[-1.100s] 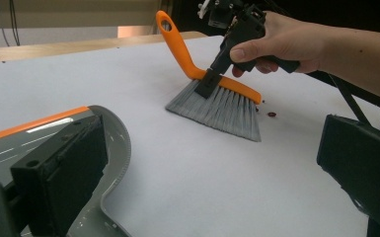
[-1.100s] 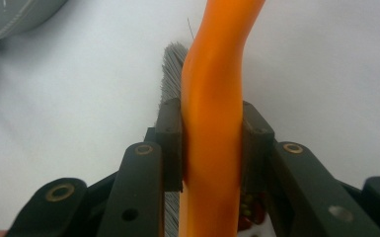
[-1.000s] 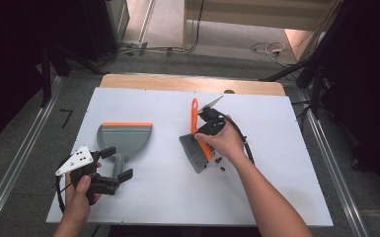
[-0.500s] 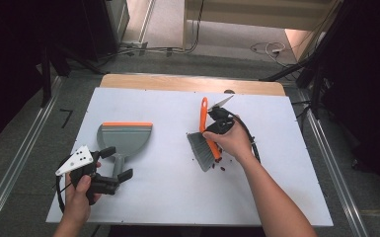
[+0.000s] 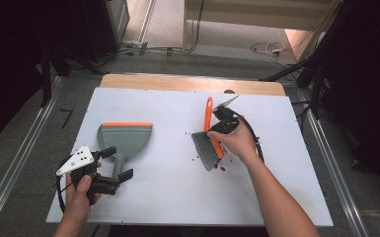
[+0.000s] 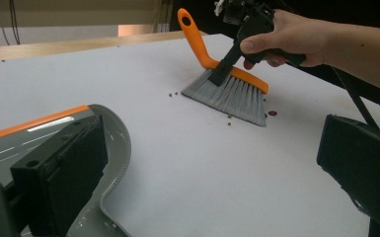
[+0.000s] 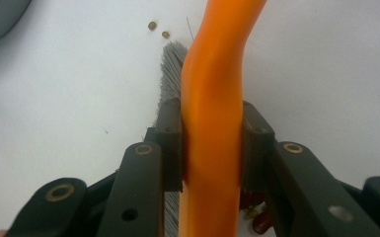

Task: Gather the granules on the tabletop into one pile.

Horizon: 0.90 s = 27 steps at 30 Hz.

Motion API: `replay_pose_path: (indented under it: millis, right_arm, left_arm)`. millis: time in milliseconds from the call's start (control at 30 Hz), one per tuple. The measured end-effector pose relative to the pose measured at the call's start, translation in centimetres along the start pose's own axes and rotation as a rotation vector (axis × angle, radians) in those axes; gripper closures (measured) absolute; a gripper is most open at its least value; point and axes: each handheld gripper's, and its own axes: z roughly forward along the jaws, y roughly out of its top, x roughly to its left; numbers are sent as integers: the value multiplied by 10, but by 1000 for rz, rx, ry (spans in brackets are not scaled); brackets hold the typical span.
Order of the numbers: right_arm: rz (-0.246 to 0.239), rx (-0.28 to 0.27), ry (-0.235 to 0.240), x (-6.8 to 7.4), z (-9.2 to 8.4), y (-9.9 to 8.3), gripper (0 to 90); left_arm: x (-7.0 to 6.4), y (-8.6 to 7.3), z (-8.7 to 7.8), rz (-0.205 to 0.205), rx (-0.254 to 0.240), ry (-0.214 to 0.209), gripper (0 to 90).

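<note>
My right gripper [image 5: 220, 129] was clamped on the orange plastic handle of the small hand brush with grey bristles [image 5: 208, 140]. In the right gripper view the two black pads [image 7: 171, 148] pressed flat against either side of that handle [image 7: 212, 128], with no gap between pad and plastic. My right hand [image 5: 238, 140] wrapped the gripper body just behind the brush.

The brush stood on the white tabletop [image 5: 177, 182], right of its middle, bristles down and touching the surface. Its long axis ran from the bristle head, nearest me, away toward the far edge, and the handle's looped end [image 6: 186, 17] pointed up and away from me. A few small dark and brownish crumbs [image 6: 272, 113] lay scattered just beside the bristles [image 6: 229, 96], some to their left and some at the near end.

My left gripper [image 5: 112, 163] stood wide open and held nothing. Its jaws straddled the stem of the grey plastic dustpan with an orange front edge [image 5: 126, 136], which lay flat on the left half of the table, well apart from the brush. In the left gripper view the dustpan [image 6: 79, 123] sat beside the left jaw; I could not tell whether they touched.
</note>
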Motion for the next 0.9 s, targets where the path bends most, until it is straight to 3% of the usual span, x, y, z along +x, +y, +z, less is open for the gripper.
replay_pose_path:
  millis: [367,567,767,900]
  right_arm:
    - [-18,-57,91,19,-16,1,683]
    - [-70,-76,115,43,-23,8,684]
    - [-106,-17,137,69,-2,14,684]
    - [-85,17,107,67,21,17,684]
  left_arm:
    - [0,1,2,2,2,-5,3]
    - [0,1,2,3,2,-4,3]
    - [0,1,1,2,-1,-5,3]
    - [-1,1,0,1,-1,-3,3]
